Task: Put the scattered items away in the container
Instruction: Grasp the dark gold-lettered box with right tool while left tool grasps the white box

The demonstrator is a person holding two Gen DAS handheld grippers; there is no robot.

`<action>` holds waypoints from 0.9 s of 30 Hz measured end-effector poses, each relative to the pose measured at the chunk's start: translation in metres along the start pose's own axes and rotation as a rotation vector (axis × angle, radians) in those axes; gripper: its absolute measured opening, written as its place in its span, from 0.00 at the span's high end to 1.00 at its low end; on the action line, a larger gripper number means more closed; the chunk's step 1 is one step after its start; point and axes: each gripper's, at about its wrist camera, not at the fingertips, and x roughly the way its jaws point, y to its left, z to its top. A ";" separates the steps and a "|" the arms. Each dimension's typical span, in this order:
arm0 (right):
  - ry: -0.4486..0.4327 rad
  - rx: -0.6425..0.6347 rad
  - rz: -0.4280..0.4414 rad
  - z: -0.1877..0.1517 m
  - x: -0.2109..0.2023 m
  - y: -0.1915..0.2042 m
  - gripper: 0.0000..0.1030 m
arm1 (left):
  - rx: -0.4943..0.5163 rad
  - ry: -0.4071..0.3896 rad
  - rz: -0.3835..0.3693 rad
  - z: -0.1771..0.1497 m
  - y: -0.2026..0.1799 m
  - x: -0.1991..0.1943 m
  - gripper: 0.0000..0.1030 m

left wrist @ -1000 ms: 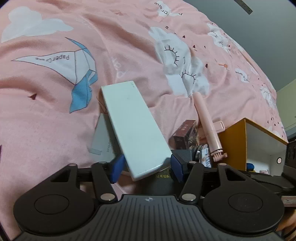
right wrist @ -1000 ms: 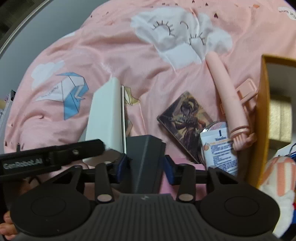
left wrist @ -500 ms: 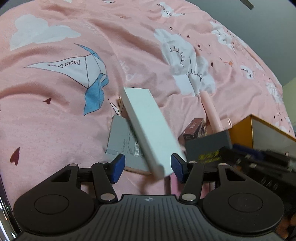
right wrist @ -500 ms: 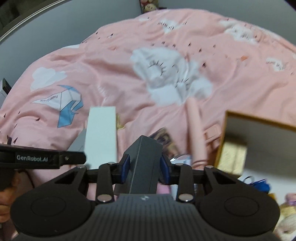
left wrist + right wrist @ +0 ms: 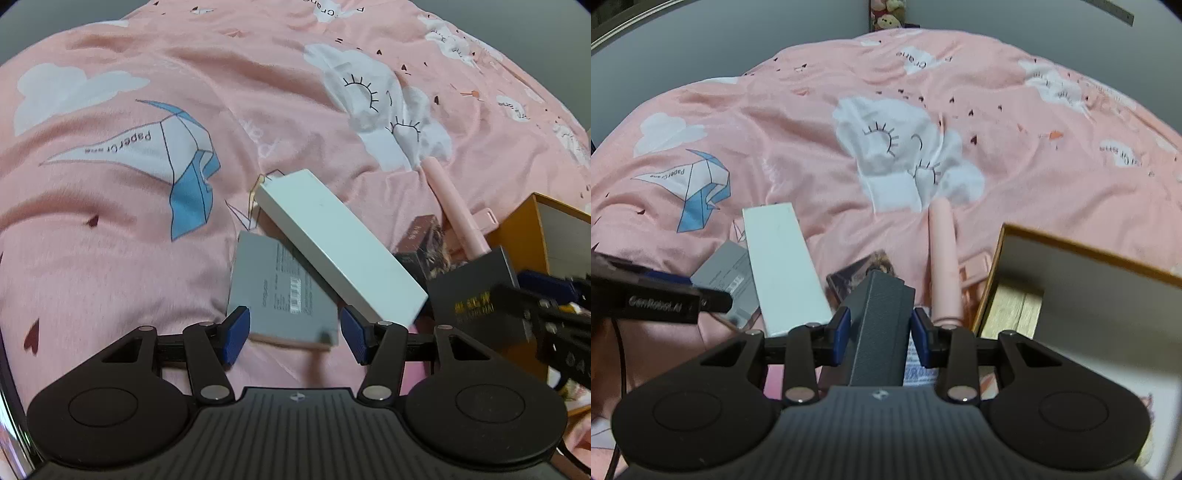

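Left wrist view: the left tongs [image 5: 293, 334] pointed down at a bed covered by a pink quilt [image 5: 129, 236] printed with white clouds and a blue paper crane. Their blue-padded jaws stood well apart and gripped nothing. Just ahead of them, a flat grey box [image 5: 275, 291] lay on the quilt, its near edge sitting between the two pads without touching either. A long white box [image 5: 341, 254] lay slantwise across the grey box's far right corner, its near end close to the right-hand pad. Beyond the white box, to the right of the tongs, lay a brown picture card [image 5: 428, 240] and a long pink tube [image 5: 456, 206]. At the far right stood the container [image 5: 524, 229], an open box with mustard-yellow walls.

The right tongs [image 5: 880, 338] were closed on a dark grey box [image 5: 881, 325], one blue pad pressed to each long side, so the box stood out forward and upward from the jaws. In the left wrist view the same box showed gold lettering on one face. In the right wrist view the container [image 5: 1001, 273] lay just ahead and to the right of the held box, its pale inside wall facing the camera. The pink tube [image 5: 943, 262] lay between the tongs and the container's near wall. The white box [image 5: 781, 269] lay ahead to the left.
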 end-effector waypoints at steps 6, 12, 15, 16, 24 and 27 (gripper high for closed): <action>0.011 0.017 0.015 -0.003 0.003 -0.006 0.62 | 0.026 0.056 0.099 0.013 0.002 0.023 0.37; 0.026 0.036 0.028 -0.005 0.007 -0.012 0.58 | -0.049 0.141 0.028 0.024 0.015 0.042 0.27; 0.035 0.060 0.041 -0.006 0.011 -0.016 0.56 | -0.055 0.157 0.027 0.026 0.013 0.047 0.23; 0.037 0.066 0.054 -0.006 0.012 -0.017 0.56 | -0.056 0.158 0.026 0.026 0.012 0.048 0.23; 0.078 0.132 0.156 -0.010 0.014 -0.018 0.60 | -0.103 0.110 -0.073 0.016 0.020 0.029 0.41; 0.081 0.139 0.158 -0.010 0.013 -0.019 0.61 | -0.116 0.081 -0.139 0.012 0.020 0.019 0.45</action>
